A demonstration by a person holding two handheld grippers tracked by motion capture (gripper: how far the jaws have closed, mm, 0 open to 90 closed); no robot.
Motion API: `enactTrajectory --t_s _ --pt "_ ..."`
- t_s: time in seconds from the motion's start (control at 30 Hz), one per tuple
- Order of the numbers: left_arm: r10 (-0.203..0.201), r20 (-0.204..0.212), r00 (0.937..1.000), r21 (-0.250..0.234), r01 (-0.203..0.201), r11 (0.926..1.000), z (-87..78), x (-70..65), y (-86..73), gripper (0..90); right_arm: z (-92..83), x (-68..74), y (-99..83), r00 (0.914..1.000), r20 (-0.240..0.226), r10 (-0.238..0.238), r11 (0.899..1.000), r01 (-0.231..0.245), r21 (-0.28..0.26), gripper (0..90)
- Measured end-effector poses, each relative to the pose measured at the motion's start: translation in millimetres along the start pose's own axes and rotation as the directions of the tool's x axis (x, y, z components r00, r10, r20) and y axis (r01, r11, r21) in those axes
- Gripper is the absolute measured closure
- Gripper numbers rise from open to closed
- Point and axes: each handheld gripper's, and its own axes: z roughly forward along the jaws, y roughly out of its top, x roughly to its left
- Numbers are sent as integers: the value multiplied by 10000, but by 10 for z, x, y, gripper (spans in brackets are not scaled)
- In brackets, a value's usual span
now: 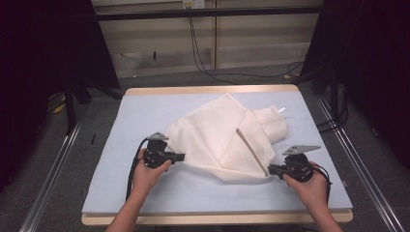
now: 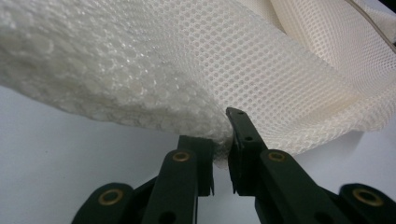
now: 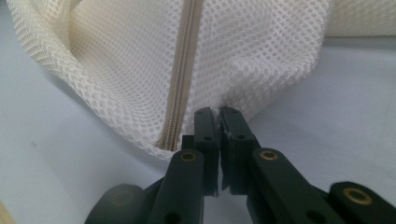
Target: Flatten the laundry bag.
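I have both tongs, left (image 2: 219, 154) and right (image 3: 218, 135), pinching the mesh bag's (image 1: 222, 140) hem; it's soft, light, floppy, so edges grip best.

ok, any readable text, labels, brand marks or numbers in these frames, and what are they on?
No readable text in these views.
Cream mesh zip bag: no label or print visible; its beige zipper is bare of marking.
Black left gripper and black right gripper: no marks.
Small yellowish wall plate at the high view's top edge: too small to read.
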Motion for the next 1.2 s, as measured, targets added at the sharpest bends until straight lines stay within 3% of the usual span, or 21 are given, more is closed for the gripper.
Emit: enactTrajectory --t_s 0.2,0.33,0.43,0.6,0.63,0.7,0.77,0.93,1.1,1.2 --pt "-59 32 10000 -56 59 10000 -31 3 -9 816 15 17 18 9997 181 -184 9998 185 -23 831" --pt "-288 88 9995 158 286 9995 -57 24 -29 816 95 30 24 9997 123 -193 9986 187 499 852" --pt "-301 31 9995 189 300 9994 -74 30 -49 809 124 27 21 9994 51 -356 9981 352 514 852" --pt "-618 -90 9980 13 619 9981 -84 82 -53 631 125 18 27 9992 -86 -384 9985 387 381 853" --pt "-635 -178 9978 -31 635 9980 -98 100 -49 631 125 18 27 9992 -86 -384 9985 387 381 853" --pt "-637 -502 9967 -205 627 9978 -128 140 -39 525 125 7 30 9992 -73 -399 9986 401 341 853" --pt "-884 -706 9936 -405 857 9955 -151 202 -23 384 118 0 37 9990 -74 -433 9982 436 404 852" --pt "-1152 -909 9892 -961 1064 9897 -171 414 46 240 125 -4 48 9989 1 -472 9979 471 448 852" --pt "-794 -896 9928 -726 730 9947 -113 553 182 212 137 -6 57 9990 38 -451 9977 449 512 852" --pt "-700 -612 9957 -635 661 9958 -70 556 266 239 148 -8 62 9987 -32 -505 9975 506 493 852"
